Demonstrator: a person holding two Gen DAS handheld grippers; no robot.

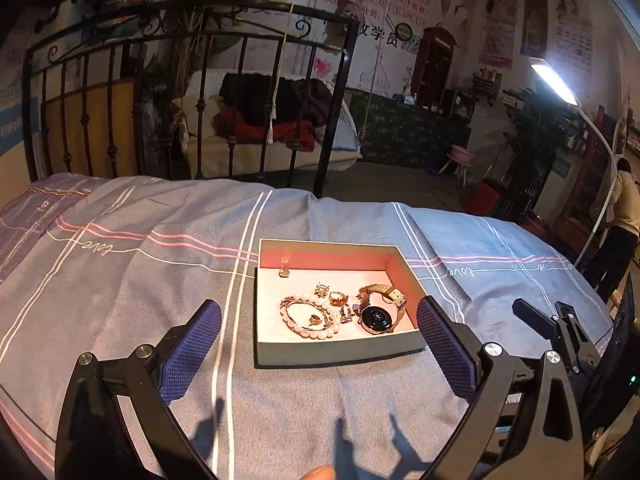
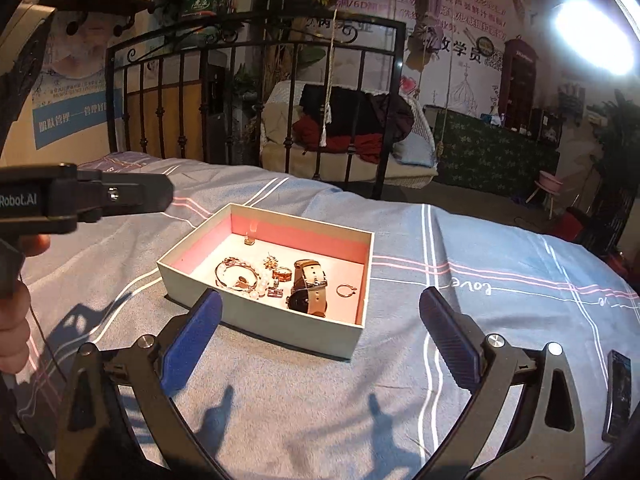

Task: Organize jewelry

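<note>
We read "love" in white script on the bedspread point(image 1: 96, 249); "Robot.AI" on the left gripper point(image 2: 19, 200); "TELEPHONE" on the red booth point(image 1: 434, 68); Chinese characters on the wall posters point(image 2: 68, 120), largely illegible.

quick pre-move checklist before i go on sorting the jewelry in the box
1. Left hand-held gripper open and holding nothing: ok.
2. Right hand-held gripper open and holding nothing: ok.
3. Box sits flat on the bedspread, open side up: ok.
4. Watch, pearl bracelet and small hoop all inside the box: ok.
5. Pieces kept apart: not ok, the bracelet, rings and watch lie bunched together.
6. No loose jewelry on the bedspread: ok as far as both views show.
</note>
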